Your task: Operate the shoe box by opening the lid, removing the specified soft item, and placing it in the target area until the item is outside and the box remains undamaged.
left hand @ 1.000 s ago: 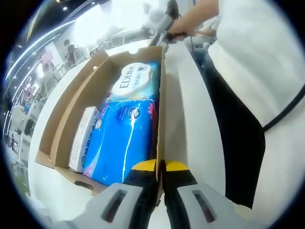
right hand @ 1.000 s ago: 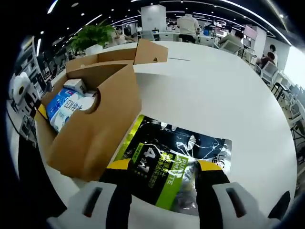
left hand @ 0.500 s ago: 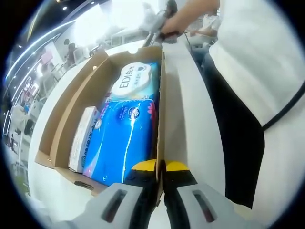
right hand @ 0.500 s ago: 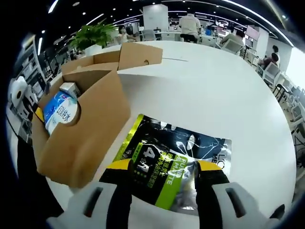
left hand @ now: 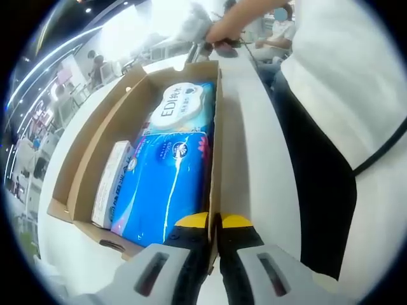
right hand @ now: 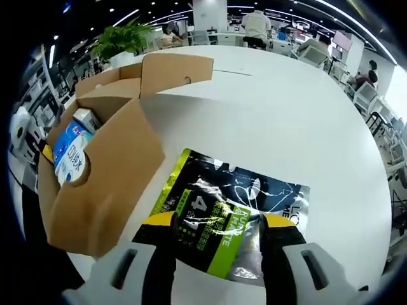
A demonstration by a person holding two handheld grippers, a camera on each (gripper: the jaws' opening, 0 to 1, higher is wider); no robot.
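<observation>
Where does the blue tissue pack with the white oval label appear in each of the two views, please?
Left gripper view: the tissue pack lies at the far end of the open cardboard box, upper centre.
Right gripper view: the pack shows at left, partly behind the box's end wall.
Shared landmark: the cardboard box.

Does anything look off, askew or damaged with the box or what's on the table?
Nothing stands out. The shoe box sits open and looks intact, the left gripper shut on its side wall. The black and green pouch lies flat on the white table.
</observation>
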